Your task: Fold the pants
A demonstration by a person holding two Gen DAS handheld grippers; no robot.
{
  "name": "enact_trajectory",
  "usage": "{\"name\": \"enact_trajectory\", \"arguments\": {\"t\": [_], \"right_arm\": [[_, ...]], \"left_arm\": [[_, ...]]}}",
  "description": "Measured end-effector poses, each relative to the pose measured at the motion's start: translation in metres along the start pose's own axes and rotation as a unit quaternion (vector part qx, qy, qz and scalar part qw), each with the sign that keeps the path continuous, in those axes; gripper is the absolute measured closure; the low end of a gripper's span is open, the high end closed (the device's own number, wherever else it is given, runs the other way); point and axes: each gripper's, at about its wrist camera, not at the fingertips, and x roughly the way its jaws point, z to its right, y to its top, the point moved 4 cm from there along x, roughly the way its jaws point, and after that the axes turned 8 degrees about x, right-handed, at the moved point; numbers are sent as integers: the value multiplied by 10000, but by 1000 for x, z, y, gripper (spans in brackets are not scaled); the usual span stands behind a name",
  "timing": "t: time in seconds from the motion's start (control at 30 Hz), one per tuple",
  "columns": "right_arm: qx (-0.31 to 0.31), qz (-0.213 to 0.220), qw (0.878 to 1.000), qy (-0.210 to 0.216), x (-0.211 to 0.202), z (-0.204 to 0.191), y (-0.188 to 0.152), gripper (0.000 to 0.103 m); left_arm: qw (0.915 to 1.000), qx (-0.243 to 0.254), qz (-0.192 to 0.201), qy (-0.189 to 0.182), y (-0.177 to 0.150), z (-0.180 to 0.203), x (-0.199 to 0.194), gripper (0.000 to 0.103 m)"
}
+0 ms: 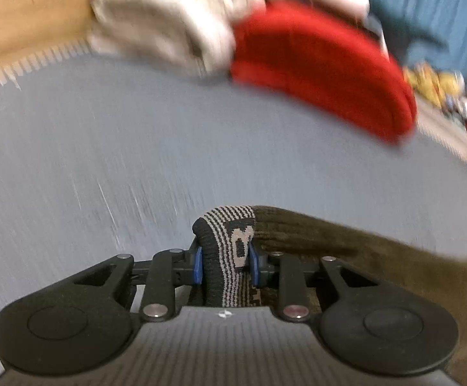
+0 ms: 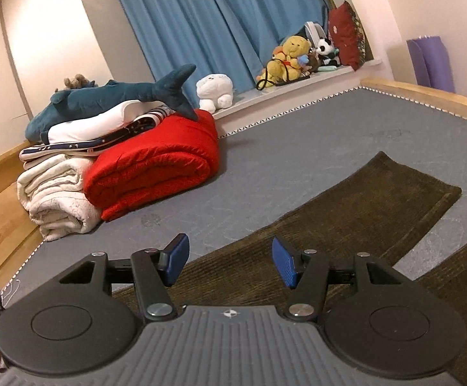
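Dark olive-brown corduroy pants [image 2: 362,206] lie on the grey mattress [image 2: 297,141], one leg stretching away to the right. My left gripper [image 1: 227,263] is shut on the pants' striped black-and-grey waistband [image 1: 230,241], and the brown fabric [image 1: 345,241] trails off to the right. That view is blurred by motion. My right gripper [image 2: 230,262] is open and empty, with its blue pads [image 2: 284,265] just above the near end of the pants.
A red folded blanket [image 2: 156,164], a cream blanket [image 2: 56,199] and a stack with a blue plush shark [image 2: 104,103] sit at the mattress's far left. Soft toys [image 2: 288,58] line the sill under blue curtains [image 2: 217,22]. A wooden bed frame [image 2: 426,93] borders the mattress.
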Motion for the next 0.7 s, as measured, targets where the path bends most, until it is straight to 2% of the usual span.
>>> {"name": "enact_trajectory", "arguments": {"t": [0.03, 0.1, 0.17, 0.2, 0.3, 0.37, 0.4, 0.43, 0.5, 0.53, 0.57, 0.6, 0.67, 0.7], "right_arm": [[50, -17, 10000, -5, 1, 1, 0, 43], [132, -6, 9999, -21, 1, 2, 1, 43], [137, 0, 9999, -29, 1, 1, 2, 43], [119, -5, 9999, -33, 1, 0, 2, 43], [73, -37, 9999, -95, 4, -1, 0, 43], [103, -148, 9997, -141, 7, 0, -3, 43], [125, -206, 9996, -151, 8, 0, -5, 43], [133, -268, 9995, -139, 9, -1, -6, 43], [82, -370, 9992, -118, 11, -4, -10, 43], [41, -398, 9991, -116, 12, -7, -12, 43], [8, -421, 9991, -105, 13, -10, -14, 43], [-12, -441, 9990, -78, 13, -13, -15, 43], [-29, -462, 9989, -25, 13, -19, -18, 42], [-35, -472, 9989, -3, 13, -21, -19, 42]], "left_arm": [[9999, -3, 146, 65, 7, 1, -4, 73], [9999, 70, 86, 126, 8, 6, -1, 72], [9991, 94, -352, 238, -3, 9, 11, 58], [9977, 54, -600, 313, -8, 8, 15, 58], [9964, -60, -467, 711, -4, -3, -5, 53], [9962, -176, -517, 672, 1, -6, -21, 55], [9967, -189, -620, 491, 0, -5, -30, 55], [9968, -127, -733, 304, -2, 0, -35, 57], [9937, 303, -1041, -277, -15, 17, -45, 70], [9902, 546, -1167, -531, -22, 24, -48, 82], [9858, 802, -1294, -714, -32, 30, -50, 87], [9800, 1072, -1474, -800, -44, 36, -49, 89], [9690, 1394, -1962, -550, -72, 31, -37, 96], [9654, 1519, -2060, -500, -83, 27, -34, 99]]}}
